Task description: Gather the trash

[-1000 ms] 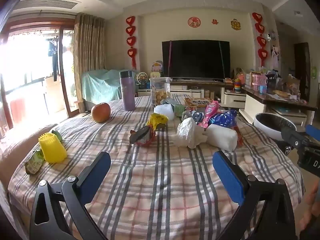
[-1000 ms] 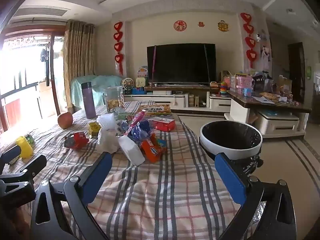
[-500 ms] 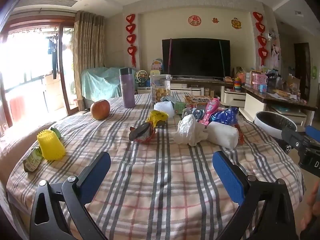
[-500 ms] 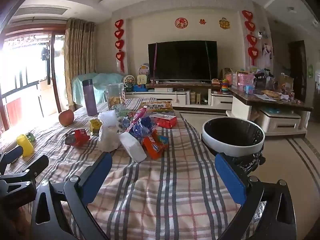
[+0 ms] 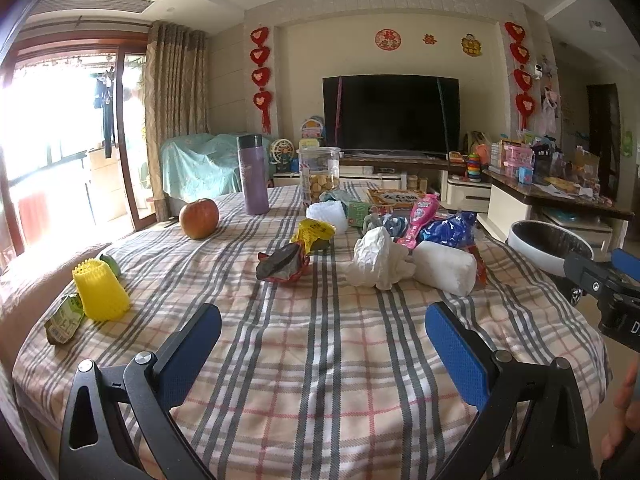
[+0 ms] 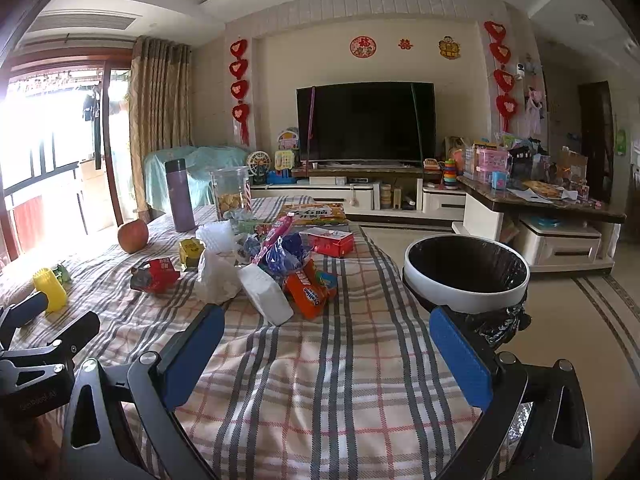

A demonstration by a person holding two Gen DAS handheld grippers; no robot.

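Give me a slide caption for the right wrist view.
Open right gripper faces wrapper-strewn plaid table beside lined trash bin.

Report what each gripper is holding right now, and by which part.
Nothing is held. The left gripper and the right gripper both stand open and empty above the checked tablecloth, short of the trash pile.

I see bright sun pour in through the window [image 5: 48, 152] on the left, all white glare. The room is sharp, but edges bend and corners go dark.
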